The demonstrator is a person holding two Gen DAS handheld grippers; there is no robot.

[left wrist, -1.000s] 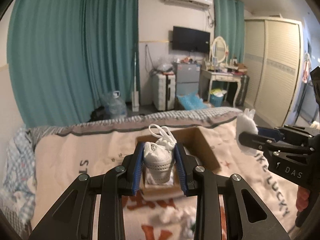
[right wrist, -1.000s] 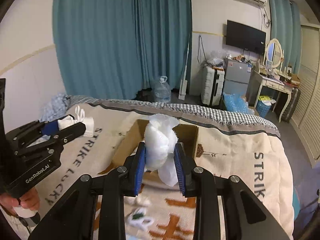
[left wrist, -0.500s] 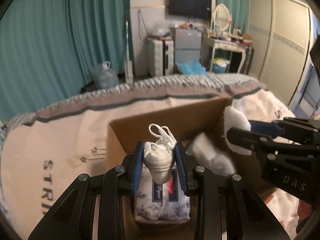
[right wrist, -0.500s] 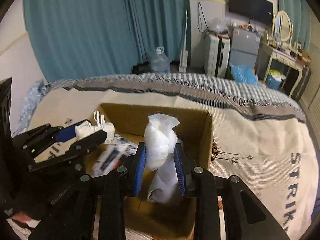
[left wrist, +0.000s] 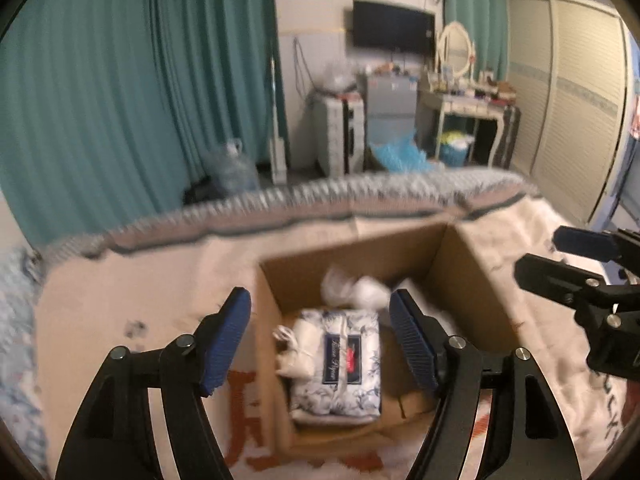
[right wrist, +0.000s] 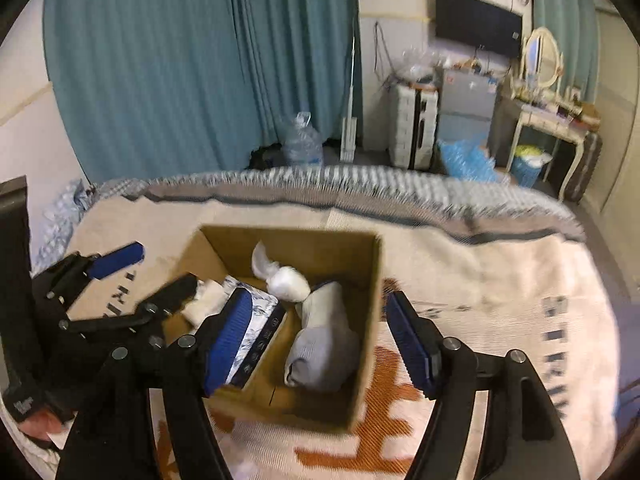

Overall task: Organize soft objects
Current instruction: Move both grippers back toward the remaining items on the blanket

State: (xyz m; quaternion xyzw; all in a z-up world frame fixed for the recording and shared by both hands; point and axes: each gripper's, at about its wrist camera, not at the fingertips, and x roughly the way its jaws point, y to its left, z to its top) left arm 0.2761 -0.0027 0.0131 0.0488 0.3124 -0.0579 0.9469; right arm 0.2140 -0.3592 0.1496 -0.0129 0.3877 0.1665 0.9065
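An open cardboard box (left wrist: 460,256) (right wrist: 368,320) sits on the bed. Inside lie a blue-and-white floral tissue pack (left wrist: 340,364) (right wrist: 256,320), a small white drawstring item (left wrist: 294,354), a white cotton wad (left wrist: 354,290) (right wrist: 286,280) and a grey rolled cloth (right wrist: 324,344). My left gripper (left wrist: 320,340) is open and empty above the box; it also shows in the right wrist view (right wrist: 156,268). My right gripper (right wrist: 318,340) is open and empty over the box, and shows at the right of the left wrist view (left wrist: 560,256).
The bed is covered by a cream blanket (right wrist: 480,300) with orange and dark lettering and a striped far edge. Beyond it are teal curtains (left wrist: 120,100), a water jug (right wrist: 302,144), suitcases (left wrist: 340,136) and a dressing table (left wrist: 464,112).
Both grippers opened and let go: the drawstring item and the cotton wad now lie in the box. Both grippers have pulled back a little.
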